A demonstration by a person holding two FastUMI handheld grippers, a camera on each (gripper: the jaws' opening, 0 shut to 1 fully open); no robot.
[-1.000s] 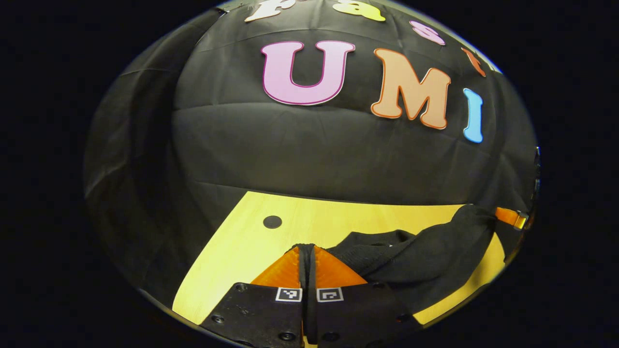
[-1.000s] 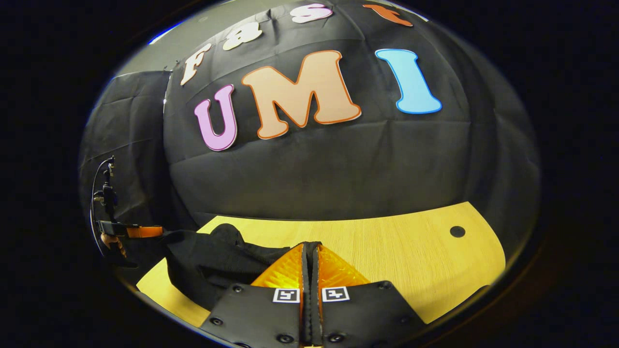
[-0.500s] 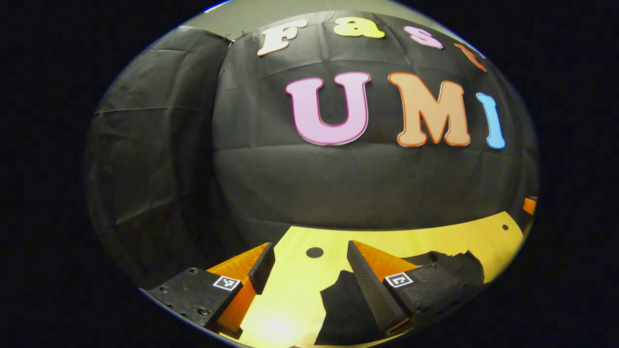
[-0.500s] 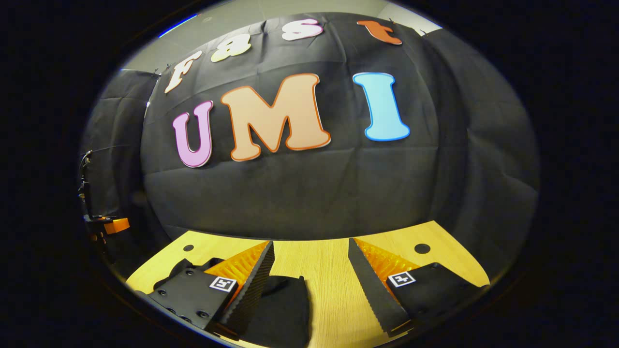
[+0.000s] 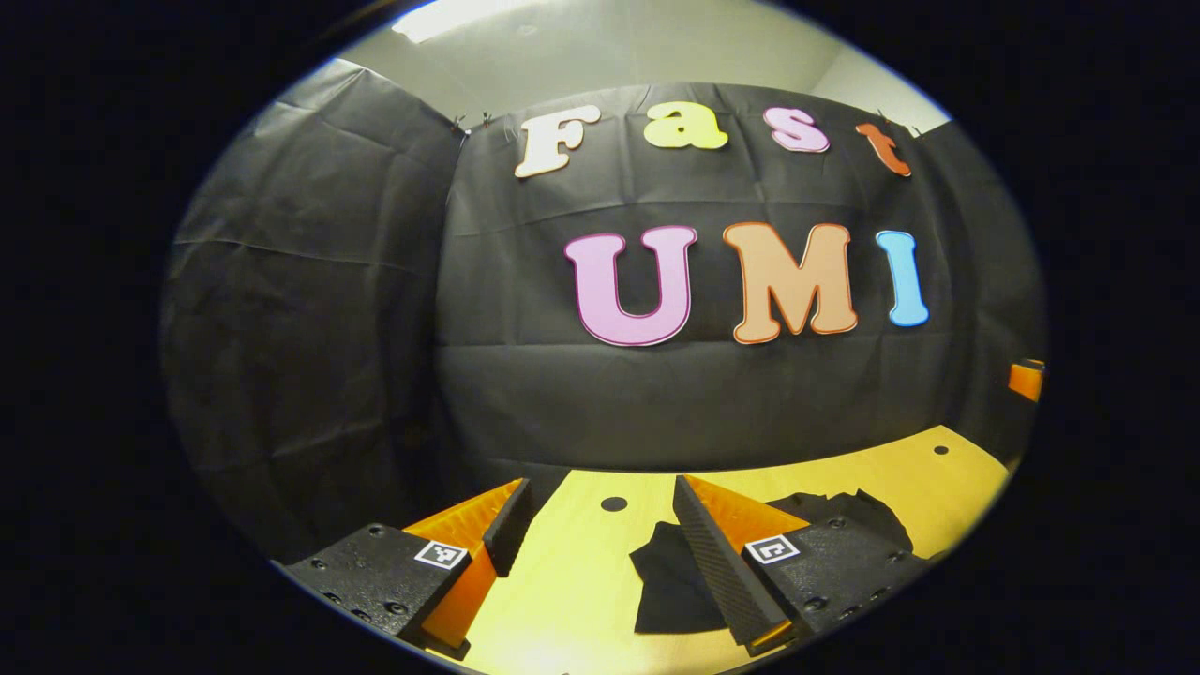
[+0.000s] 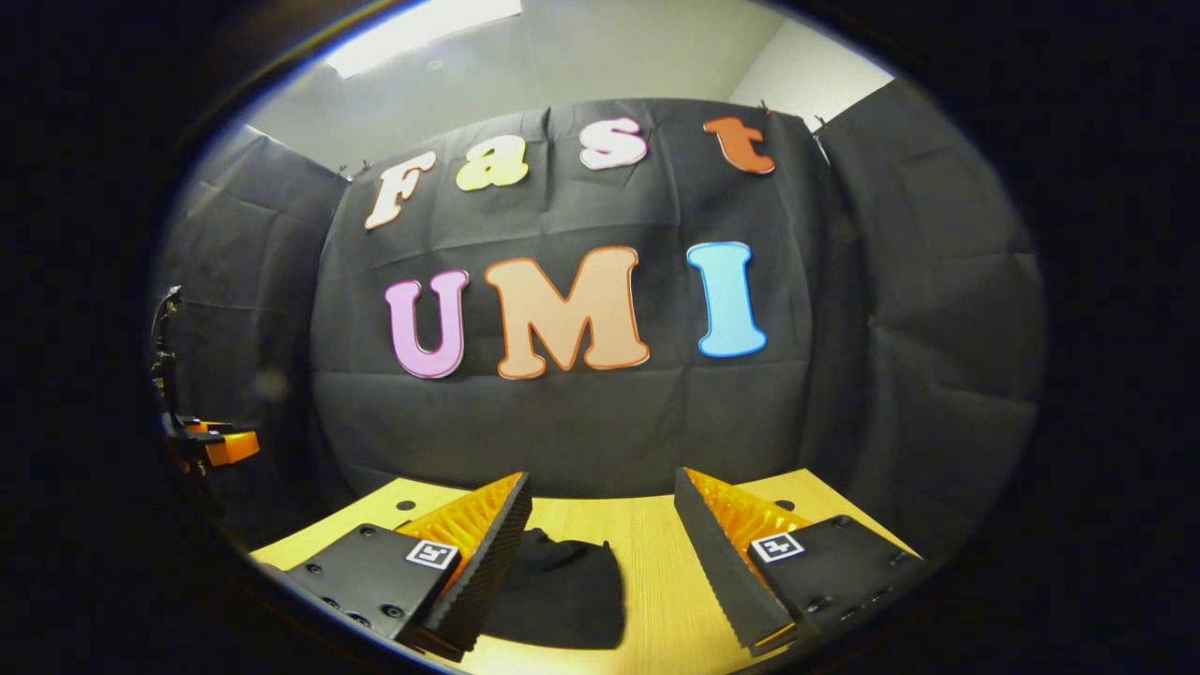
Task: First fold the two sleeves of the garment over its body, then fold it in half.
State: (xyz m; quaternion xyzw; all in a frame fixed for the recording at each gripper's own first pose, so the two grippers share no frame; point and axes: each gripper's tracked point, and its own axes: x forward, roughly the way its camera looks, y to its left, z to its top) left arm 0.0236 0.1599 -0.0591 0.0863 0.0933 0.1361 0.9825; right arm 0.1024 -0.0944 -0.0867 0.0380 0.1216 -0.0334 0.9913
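Wooden table with holes, black garment lying loose, both tongs wide open, empty.

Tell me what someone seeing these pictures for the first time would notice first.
The black garment lies bunched on the yellow wooden table, low in both gripper views. Framing it are the orange-and-black fingers of the open right gripper and the open left gripper, raised above the tabletop with nothing between them.

Both tongs let go of the garment, lifting away
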